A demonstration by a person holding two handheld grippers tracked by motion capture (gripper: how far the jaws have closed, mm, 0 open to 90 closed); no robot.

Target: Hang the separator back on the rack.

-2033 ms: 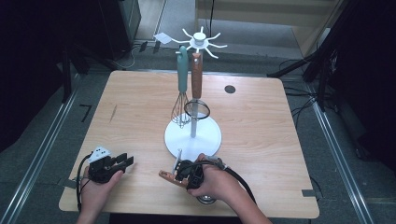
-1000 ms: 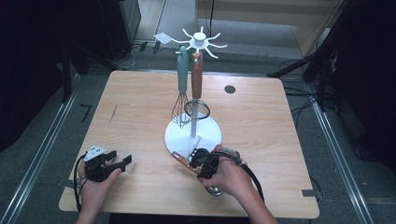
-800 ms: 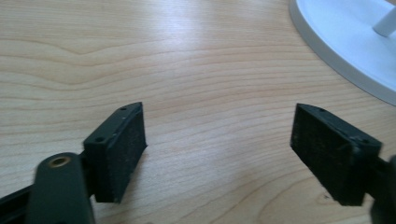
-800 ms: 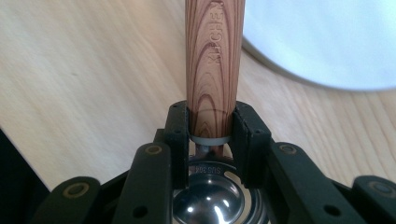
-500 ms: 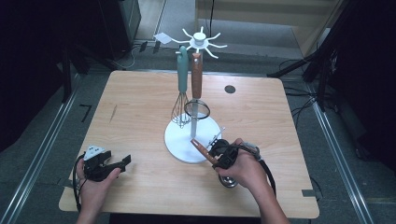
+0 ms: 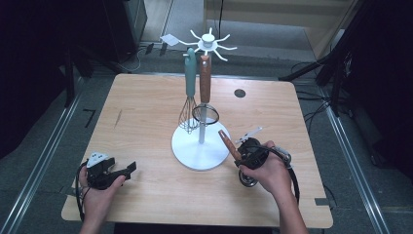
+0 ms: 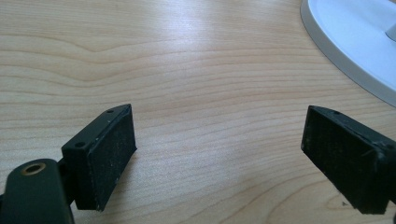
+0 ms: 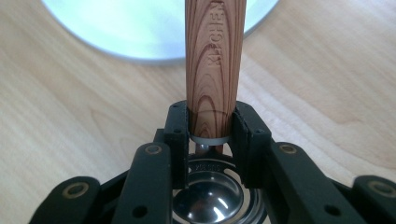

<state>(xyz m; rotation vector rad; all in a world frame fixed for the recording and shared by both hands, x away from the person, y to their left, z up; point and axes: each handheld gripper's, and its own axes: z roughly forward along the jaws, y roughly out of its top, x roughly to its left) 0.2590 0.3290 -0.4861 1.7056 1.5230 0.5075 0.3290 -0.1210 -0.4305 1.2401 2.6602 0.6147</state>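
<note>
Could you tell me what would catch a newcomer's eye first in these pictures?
Probably the white utensil stand at the table's middle, with a teal-handled whisk and a wood-handled strainer hanging from its top hooks. To its right, the right tool grips a wooden-handled metal scoop, while the left tool rests open near the table's front left.

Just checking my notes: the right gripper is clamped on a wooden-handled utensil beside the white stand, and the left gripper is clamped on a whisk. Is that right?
Not quite. The left gripper holds nothing: the left gripper view shows its jaws apart, having just been opening, over the bare table. The whisk hangs on the white stand. The right gripper is indeed clamped on the wooden-handled utensil.
</note>
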